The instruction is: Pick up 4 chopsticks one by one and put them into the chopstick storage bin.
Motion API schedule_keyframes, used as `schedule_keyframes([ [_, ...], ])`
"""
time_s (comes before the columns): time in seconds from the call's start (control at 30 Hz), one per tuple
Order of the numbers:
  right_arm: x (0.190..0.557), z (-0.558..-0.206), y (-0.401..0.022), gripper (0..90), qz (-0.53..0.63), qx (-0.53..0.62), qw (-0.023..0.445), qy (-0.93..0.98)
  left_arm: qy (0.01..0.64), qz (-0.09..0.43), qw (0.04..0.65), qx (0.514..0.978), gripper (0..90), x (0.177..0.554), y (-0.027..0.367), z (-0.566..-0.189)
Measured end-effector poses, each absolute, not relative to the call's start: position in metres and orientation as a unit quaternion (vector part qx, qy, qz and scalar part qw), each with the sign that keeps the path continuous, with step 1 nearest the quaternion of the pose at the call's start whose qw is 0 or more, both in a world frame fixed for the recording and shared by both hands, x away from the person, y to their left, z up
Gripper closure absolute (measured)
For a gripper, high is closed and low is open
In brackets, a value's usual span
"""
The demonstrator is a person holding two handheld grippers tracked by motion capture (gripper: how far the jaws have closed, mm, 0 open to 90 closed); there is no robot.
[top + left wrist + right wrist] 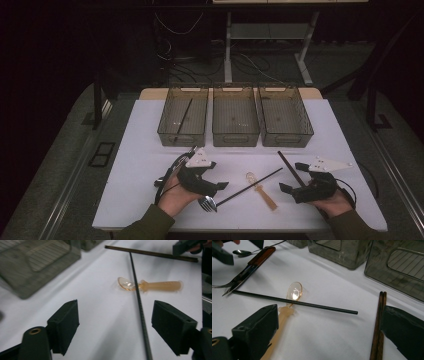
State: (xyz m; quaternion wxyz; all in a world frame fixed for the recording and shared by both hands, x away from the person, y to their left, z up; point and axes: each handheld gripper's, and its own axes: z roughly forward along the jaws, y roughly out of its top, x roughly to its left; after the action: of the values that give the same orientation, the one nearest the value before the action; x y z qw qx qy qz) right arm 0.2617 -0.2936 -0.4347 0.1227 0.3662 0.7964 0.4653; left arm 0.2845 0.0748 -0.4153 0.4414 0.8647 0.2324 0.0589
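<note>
White table (145, 150), 3 smoked plastic bins in a row along the far edge: L bin (183, 116) w/ one dark stick lying diagonal inside, mid bin (235, 116), R bin (285, 116). Bins sit just beside each other, narrow gaps between. Wide bare strip of table betw. bins and hands; more bare surface along the L edge.

Left gripper (214, 185) low over near-centre of table, jaws pointing right along the black chopstick (250, 186). In left gripper view: jaws well apart, nothing pressed betw. the pads (65, 326); black chopstick (140, 310) runs up betw. them, nearer the right-hand pad, not touched. Gripper is not holding anything. Fork (207, 202) lies right at the left hand, close to the near table edge.

Black chopstick lies diagonal, crossing over the neck of the amber spoon (261, 190); spoon bowl points toward the bins, handle toward the near edge.

Right gripper (294, 189) rests near-right, jaws apart and empty, per right gripper view; brown chopstick pair (378, 330) lies just inside its right-hand jaw, contact not clear. In high view the pair (290, 167) angles toward the R bin.

Room: open table to the R of the right hand up to the edge.
</note>
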Motion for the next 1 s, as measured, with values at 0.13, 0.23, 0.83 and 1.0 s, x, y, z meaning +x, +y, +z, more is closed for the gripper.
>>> schedule_keyframes([
  [0.13, 0.262, -0.435, -0.294, 2.3, 0.466, 0.366, 0.123, 0.796, 0.217, 0.050, 0.434, 0.873, 32.0, 0.278, 0.061, -0.421],
  [0.23, 0.262, -0.435, -0.294, 2.3, 0.465, 0.368, 0.122, 0.796, 0.211, 0.044, 0.435, 0.874, 40.1, 0.275, 0.055, -0.422],
  [0.83, 0.263, -0.435, -0.294, 2.3, 0.468, 0.373, 0.122, 0.792, 0.213, 0.004, 0.397, 0.893, 71.6, 0.270, 0.033, -0.442],
  [1.0, 0.262, -0.435, -0.295, 2.3, 0.469, 0.373, 0.121, 0.792, 0.213, 0.008, 0.389, 0.896, 75.1, 0.270, 0.030, -0.445],
])
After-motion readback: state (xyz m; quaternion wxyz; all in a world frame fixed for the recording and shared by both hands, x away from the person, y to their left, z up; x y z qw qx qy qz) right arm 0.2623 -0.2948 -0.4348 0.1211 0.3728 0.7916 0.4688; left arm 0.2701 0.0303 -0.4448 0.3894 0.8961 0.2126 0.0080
